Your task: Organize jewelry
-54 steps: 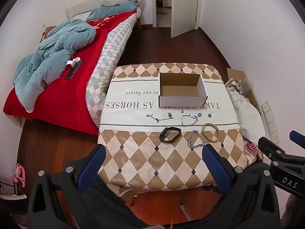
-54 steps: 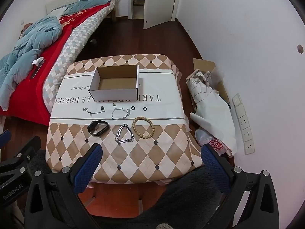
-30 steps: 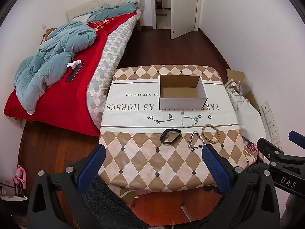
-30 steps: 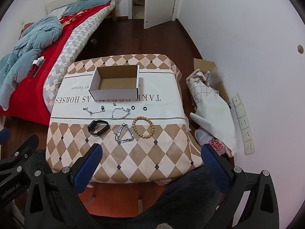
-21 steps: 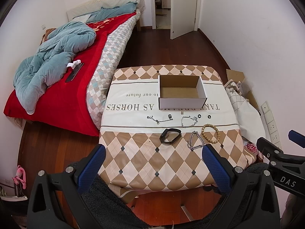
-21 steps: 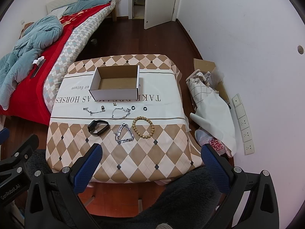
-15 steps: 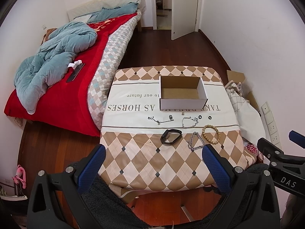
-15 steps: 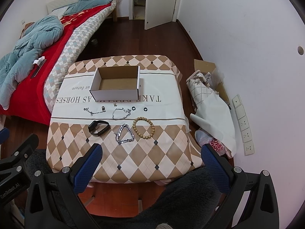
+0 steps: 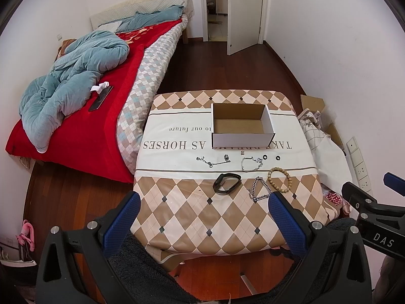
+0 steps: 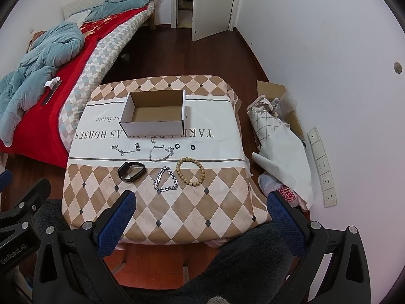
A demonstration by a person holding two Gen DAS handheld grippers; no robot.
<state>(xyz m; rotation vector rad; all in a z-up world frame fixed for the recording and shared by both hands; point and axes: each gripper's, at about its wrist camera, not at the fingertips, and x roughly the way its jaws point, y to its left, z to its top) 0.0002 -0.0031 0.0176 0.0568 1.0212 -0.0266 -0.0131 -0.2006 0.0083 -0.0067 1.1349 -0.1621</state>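
Observation:
An empty white cardboard box (image 9: 242,124) (image 10: 155,115) stands on a table with a diamond-pattern cloth (image 9: 192,210) (image 10: 192,210). In front of the box lie a black band (image 9: 226,183) (image 10: 131,171), a wooden bead bracelet (image 9: 279,179) (image 10: 190,171), a thick silver chain (image 9: 259,193) (image 10: 165,180), a thin silver bracelet (image 9: 250,164) (image 10: 160,153), a thin necklace (image 9: 212,161) (image 10: 125,149) and two small black rings (image 9: 271,157) (image 10: 184,147). My left gripper (image 9: 202,217) and right gripper (image 10: 200,215) are both open and empty, held well short of the table's near edge.
A bed (image 9: 88,116) with a red cover and a blue quilt (image 9: 71,76) stands left of the table. Bags and cardboard (image 10: 278,131) lie on the floor to the right by the wall. A door (image 9: 243,12) stands open at the back.
Both views have shifted only slightly. The jewelry and box have not moved and both grippers stay open.

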